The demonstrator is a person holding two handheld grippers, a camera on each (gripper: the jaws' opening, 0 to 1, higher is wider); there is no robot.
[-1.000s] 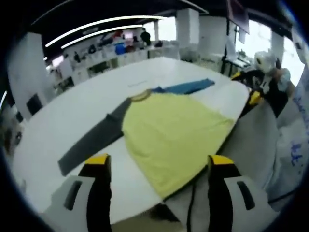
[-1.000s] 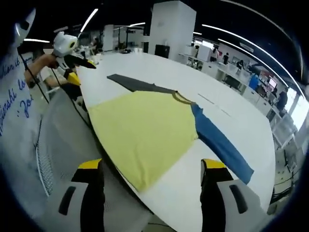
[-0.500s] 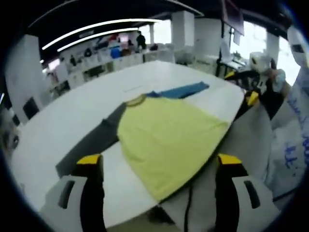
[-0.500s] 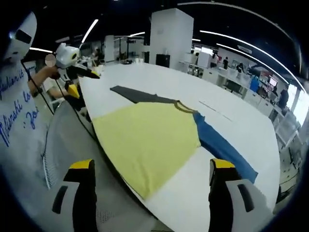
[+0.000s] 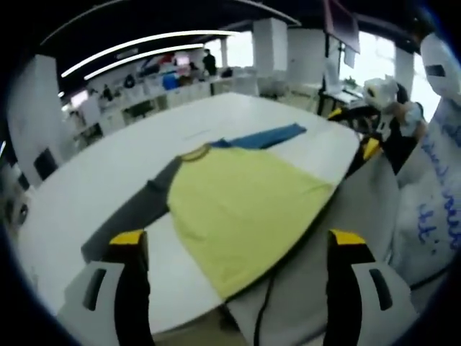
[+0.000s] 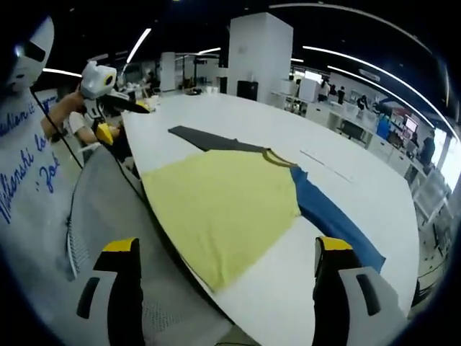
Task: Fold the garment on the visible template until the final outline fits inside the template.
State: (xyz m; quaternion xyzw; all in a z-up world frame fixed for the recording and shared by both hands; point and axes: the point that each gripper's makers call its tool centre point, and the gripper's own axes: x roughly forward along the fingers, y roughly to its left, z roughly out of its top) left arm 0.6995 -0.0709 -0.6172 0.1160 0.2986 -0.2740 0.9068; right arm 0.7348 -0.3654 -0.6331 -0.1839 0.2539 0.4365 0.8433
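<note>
Now garment point(image 5: 241, 205) hem overhangs table point(image 5: 108, 173) edge.

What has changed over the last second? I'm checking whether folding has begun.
Nothing on the table moved. Both views shifted as the hands drew back a little. The shirt lies flat as before, grey sleeve and blue sleeve spread. Left gripper and right gripper stay open, holding nothing.
</note>
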